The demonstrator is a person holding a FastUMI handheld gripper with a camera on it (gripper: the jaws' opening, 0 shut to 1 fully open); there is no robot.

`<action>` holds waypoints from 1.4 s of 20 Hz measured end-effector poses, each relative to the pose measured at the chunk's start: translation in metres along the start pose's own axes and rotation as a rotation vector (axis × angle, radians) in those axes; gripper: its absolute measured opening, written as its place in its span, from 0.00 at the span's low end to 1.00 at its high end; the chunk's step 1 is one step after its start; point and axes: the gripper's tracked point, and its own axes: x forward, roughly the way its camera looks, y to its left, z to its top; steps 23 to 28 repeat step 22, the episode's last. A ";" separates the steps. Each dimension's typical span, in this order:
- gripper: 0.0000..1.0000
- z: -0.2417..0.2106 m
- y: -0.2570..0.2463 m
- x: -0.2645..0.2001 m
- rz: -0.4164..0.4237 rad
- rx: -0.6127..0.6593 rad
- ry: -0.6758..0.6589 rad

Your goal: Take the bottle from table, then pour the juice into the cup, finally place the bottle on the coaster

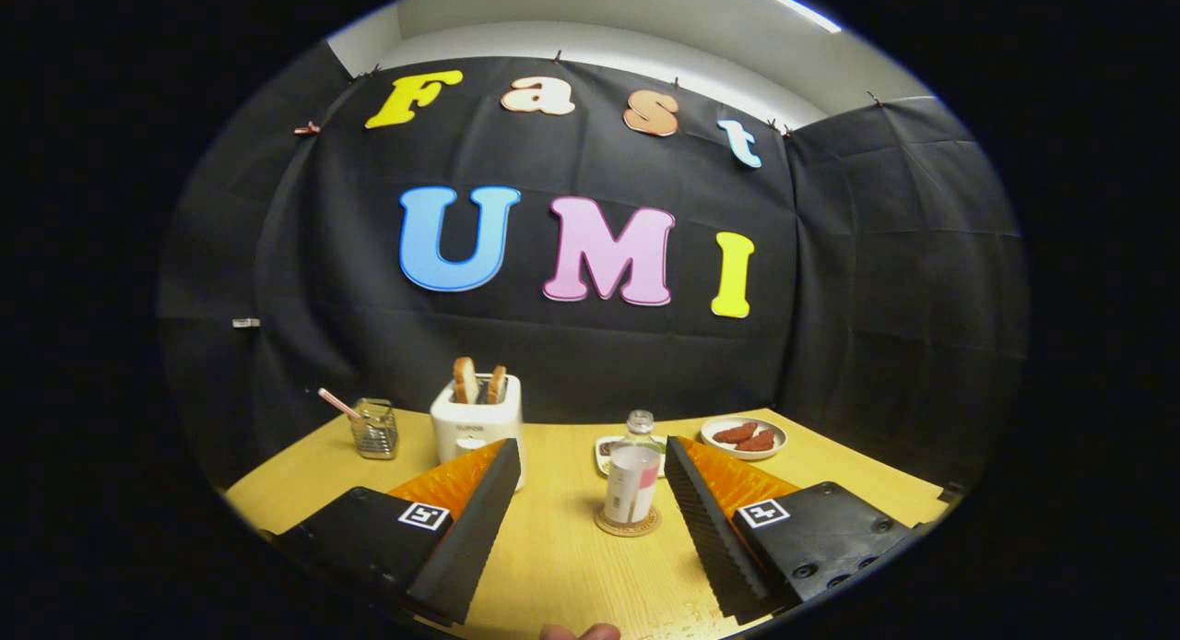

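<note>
A clear bottle point(632, 481) with a white label and a pale cap stands upright on a round cork coaster point(628, 524). It is just ahead of my fingers, nearer the right one, and touches neither. My gripper point(592, 446) is open wide, with nothing between its fingers. The cup point(375, 428), a clear glass with a pink straw, stands far to the left, beyond the left finger, near the table's back edge.
A white toaster point(477, 420) with two bread slices stands behind the left fingertip. A small white dish point(606, 453) sits behind the bottle, and a plate of sausages point(743, 436) lies at the back right. The wooden table point(562, 566) ends at the black cloth wall.
</note>
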 end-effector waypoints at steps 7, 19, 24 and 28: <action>0.96 0.051 0.036 -0.053 0.099 0.066 -0.017; 0.99 0.055 0.010 -0.095 0.111 0.101 0.024; 0.99 0.061 0.011 -0.095 0.112 0.126 0.015; 0.99 0.061 0.011 -0.095 0.112 0.126 0.015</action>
